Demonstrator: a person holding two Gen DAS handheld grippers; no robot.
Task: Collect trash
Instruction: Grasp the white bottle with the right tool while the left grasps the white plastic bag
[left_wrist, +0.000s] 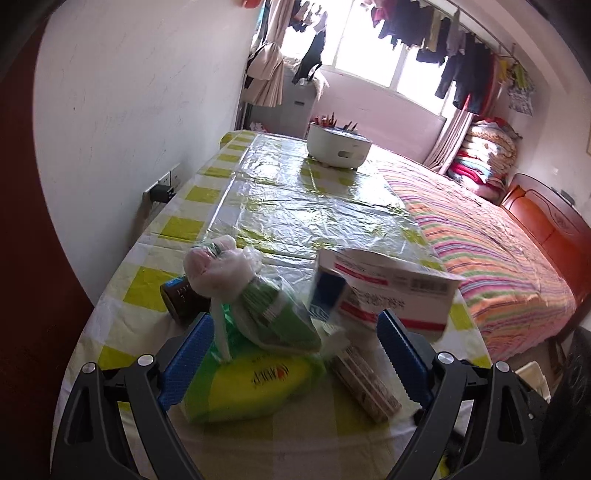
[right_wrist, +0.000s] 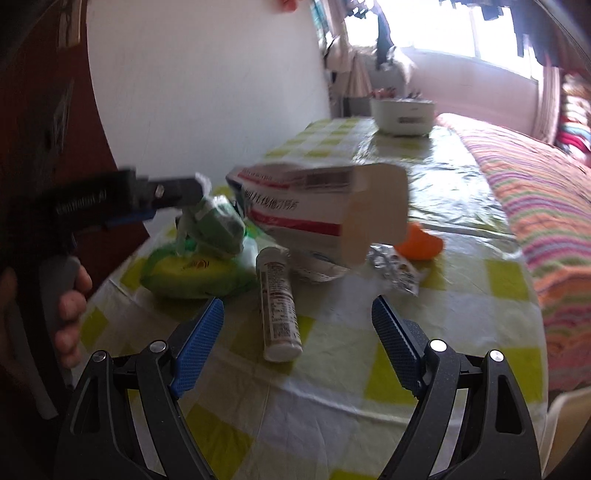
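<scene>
Trash crowds the near end of a table (right_wrist: 332, 398) under a yellow-checked cloth: a tilted cardboard box (right_wrist: 321, 206), a green-and-white plastic bag bundle (right_wrist: 216, 225) on a yellow-green packet (right_wrist: 188, 275), a foil blister pack (right_wrist: 395, 267) and an orange scrap (right_wrist: 421, 243). A white pot (left_wrist: 338, 147) stands far back, upper centre. The right gripper (right_wrist: 297, 321) is spread wide and empty, with a white tube (right_wrist: 277, 295) lying between its tips, long axis running away up the frame. The left gripper (left_wrist: 295, 332) is spread too, with the bag bundle (left_wrist: 258, 306) just ahead.
</scene>
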